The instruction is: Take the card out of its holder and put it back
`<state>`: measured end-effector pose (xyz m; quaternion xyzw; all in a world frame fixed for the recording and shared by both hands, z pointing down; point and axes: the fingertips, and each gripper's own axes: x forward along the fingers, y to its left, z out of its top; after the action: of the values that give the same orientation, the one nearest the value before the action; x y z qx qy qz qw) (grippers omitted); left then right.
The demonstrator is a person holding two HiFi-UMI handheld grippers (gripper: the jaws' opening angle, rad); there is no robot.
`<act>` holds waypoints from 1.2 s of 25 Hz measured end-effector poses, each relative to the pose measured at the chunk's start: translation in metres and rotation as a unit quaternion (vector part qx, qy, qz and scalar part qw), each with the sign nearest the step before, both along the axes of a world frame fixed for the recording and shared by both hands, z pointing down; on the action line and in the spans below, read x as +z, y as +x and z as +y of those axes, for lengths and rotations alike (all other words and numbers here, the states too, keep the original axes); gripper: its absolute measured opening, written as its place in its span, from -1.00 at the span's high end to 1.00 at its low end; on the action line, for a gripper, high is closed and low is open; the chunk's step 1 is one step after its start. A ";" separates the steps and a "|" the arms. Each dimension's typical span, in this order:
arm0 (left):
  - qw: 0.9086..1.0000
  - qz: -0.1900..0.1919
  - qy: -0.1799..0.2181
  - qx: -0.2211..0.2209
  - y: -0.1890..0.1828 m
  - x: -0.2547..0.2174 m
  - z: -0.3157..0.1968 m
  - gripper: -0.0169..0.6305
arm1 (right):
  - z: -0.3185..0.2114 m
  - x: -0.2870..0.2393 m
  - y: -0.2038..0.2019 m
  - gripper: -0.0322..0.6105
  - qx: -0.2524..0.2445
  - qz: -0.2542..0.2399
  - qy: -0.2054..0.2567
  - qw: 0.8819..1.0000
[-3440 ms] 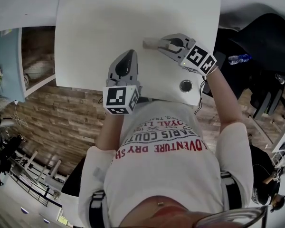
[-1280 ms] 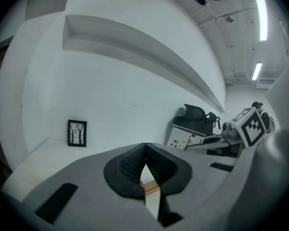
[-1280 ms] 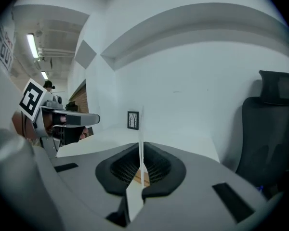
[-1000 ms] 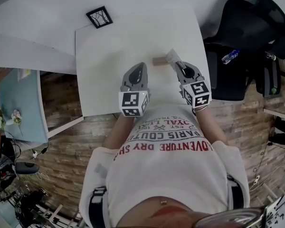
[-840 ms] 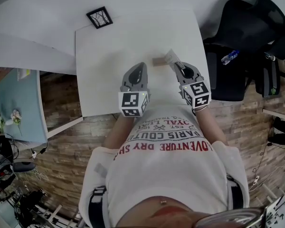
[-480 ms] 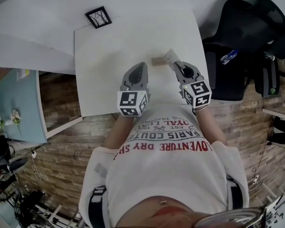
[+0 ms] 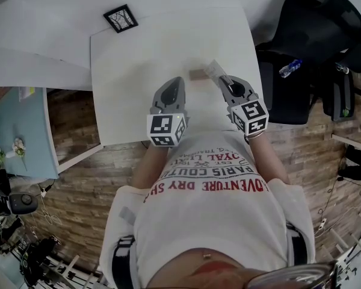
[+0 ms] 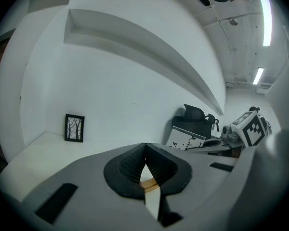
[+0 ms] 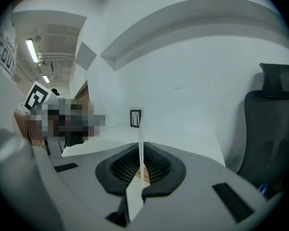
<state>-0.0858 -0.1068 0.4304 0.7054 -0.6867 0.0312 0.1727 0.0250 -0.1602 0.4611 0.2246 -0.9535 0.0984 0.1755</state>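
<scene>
A small wooden card holder (image 7: pixel 197 74) lies on the white table (image 7: pixel 138 59), between the two grippers' tips. My right gripper (image 7: pixel 222 80) is shut on the white card (image 7: pixel 213 70), which it holds just right of the holder and out of its slot. In the right gripper view the card (image 9: pixel 140 138) stands edge-on between the pads of the right gripper (image 9: pixel 140 165). My left gripper (image 7: pixel 172 83) hovers near the table's front, shut with nothing in it. In the left gripper view the holder (image 8: pixel 149 184) shows beyond the closed left gripper (image 8: pixel 144 158), with the card (image 8: pixel 185 141) at the right.
A small black picture frame (image 7: pixel 120 18) stands at the table's far left corner. To the right of the table is a black office chair (image 7: pixel 307 35) with a water bottle (image 7: pixel 289 68) on its seat. Wooden floor lies below the table's near edge.
Since 3.4 s ago the right gripper has drawn the card away from the holder. Over the last second both grippers have barely moved; only the head view has shifted a little.
</scene>
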 end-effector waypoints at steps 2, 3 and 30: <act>1.000 -0.001 -0.004 -0.004 0.000 0.003 -0.001 0.87 | -0.006 -0.001 0.000 0.79 -0.011 0.004 0.007 1.000; 1.000 -0.001 -0.007 -0.006 0.000 0.005 -0.002 0.87 | -0.010 -0.001 -0.001 0.79 -0.019 0.005 0.010 1.000; 0.990 0.026 -0.079 -0.118 0.001 0.064 -0.015 0.87 | -0.044 0.022 -0.067 0.79 -0.423 0.010 0.017 0.906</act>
<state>-0.0848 -0.1215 0.4943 0.6046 -0.7556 0.0465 0.2476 -0.0420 -0.2042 0.4835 -0.1960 -0.9587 -0.0031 0.2062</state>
